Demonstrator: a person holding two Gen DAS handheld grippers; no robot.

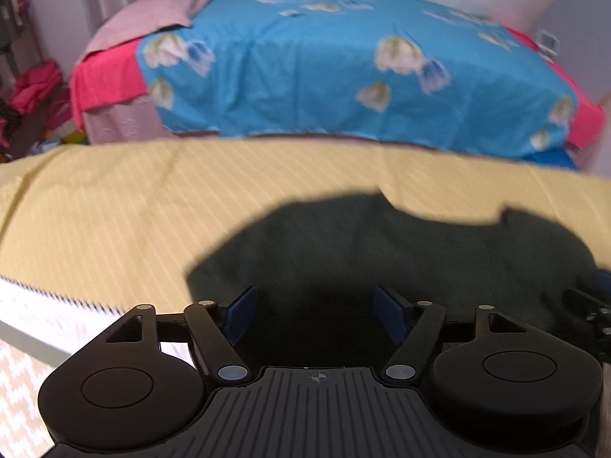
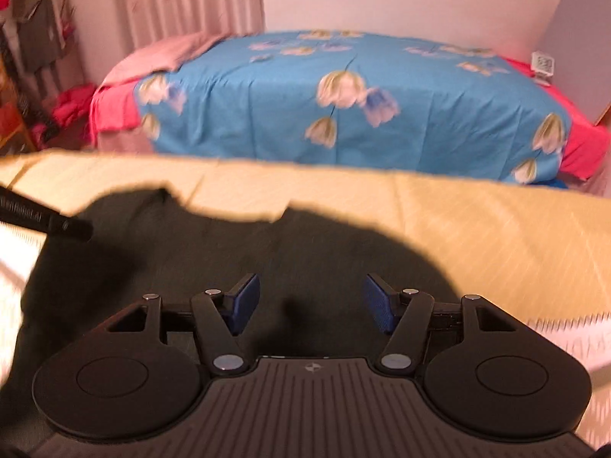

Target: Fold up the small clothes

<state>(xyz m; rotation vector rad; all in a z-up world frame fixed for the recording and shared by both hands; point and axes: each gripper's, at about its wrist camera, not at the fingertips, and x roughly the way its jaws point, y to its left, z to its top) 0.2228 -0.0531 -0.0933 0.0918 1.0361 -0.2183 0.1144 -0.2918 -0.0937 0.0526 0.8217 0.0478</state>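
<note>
A dark small garment lies flat on the yellow striped cloth of the table. My left gripper is open over the garment's near left part, its blue pads apart and empty. My right gripper is open over the garment near its right part, its blue pads apart and empty. The right gripper shows at the right edge of the left wrist view. Part of the left gripper shows at the left edge of the right wrist view. Both views are blurred.
A bed with a blue flowered sheet over red stands beyond the table. Pink curtains hang at the back left. Red clothes lie on the floor at left. The table's near edge has a white patterned trim.
</note>
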